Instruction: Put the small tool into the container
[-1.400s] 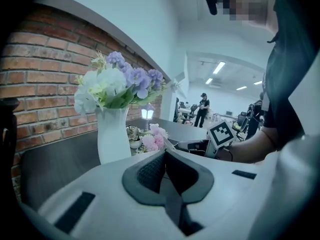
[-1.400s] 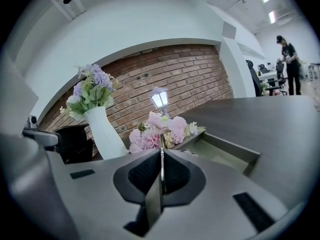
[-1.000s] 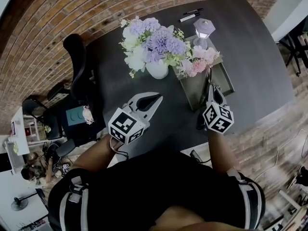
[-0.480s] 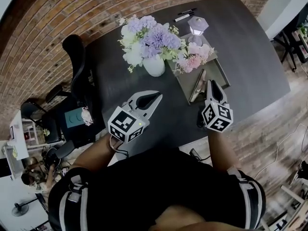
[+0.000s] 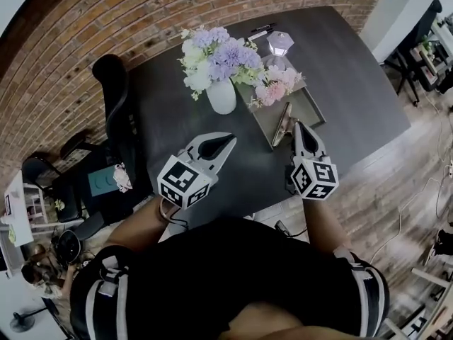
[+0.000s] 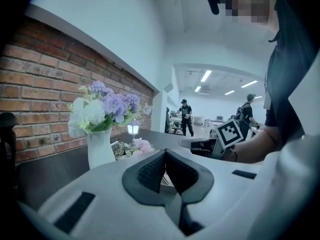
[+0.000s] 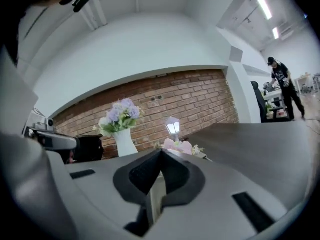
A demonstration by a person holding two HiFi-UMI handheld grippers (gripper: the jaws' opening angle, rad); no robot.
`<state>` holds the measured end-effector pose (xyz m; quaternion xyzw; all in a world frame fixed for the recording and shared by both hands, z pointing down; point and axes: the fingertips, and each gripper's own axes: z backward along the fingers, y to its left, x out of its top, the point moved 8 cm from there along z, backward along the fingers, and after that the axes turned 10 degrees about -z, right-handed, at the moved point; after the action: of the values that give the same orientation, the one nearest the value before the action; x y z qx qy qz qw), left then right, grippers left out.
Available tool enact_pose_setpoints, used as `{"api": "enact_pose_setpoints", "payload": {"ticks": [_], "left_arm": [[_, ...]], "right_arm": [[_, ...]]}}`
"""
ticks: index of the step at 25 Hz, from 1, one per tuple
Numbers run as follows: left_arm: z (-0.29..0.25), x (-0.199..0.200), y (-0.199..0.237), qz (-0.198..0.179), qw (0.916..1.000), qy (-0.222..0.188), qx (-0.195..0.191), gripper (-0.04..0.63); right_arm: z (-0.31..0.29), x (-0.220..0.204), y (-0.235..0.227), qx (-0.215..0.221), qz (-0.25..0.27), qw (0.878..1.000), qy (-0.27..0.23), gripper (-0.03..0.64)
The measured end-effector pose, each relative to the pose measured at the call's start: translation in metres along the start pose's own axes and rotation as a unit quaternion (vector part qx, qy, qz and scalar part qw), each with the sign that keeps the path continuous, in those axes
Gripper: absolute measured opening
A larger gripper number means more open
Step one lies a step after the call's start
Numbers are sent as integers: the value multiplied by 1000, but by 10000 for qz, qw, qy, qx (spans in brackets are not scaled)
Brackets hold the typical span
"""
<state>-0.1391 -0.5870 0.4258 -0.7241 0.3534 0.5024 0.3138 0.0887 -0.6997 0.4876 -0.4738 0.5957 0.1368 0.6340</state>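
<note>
The small tool (image 5: 282, 124) lies inside the container (image 5: 316, 110), a shallow tray on the dark surface (image 5: 347, 69); it rests slanted along the tray's near part, so the placing step looks done. The right tongs (image 5: 297, 127) hang just beside the near edge of the tray, pressed together with nothing between them, as the right gripper view shows; they are probably there because this hand is the nearest one to the tray. The left tongs (image 5: 225, 143) are also pressed together and empty; they hover apart from the tray, over bare surface in front of the white vase (image 5: 221, 98), seemingly only to be out of the way. Pink flowers (image 5: 273, 89) fill the far end of the tray; only the near part is free for the tool.
</note>
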Motion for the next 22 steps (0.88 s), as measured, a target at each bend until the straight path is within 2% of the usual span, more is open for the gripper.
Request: {"api": "enact_pose_setpoints", "payload": {"ticks": [3,9,15,22], "left_arm": [[15,9,-3,-58,9998,-156,60,9],[51,29,-8,-208,9974,-661,220,9],[86,44,-19,-338,9930,-1092,288,9],[119,47,-33,-304,9896,-1384,234,9]], "right_arm": [[16,14,22,309,144,9992,-225,-3],[47,38,62,569,456,9959,-538,-3],[86,51,99,627,705,9921,-823,-3],[126,54,130,555,1032,9887,-939,-4]]}}
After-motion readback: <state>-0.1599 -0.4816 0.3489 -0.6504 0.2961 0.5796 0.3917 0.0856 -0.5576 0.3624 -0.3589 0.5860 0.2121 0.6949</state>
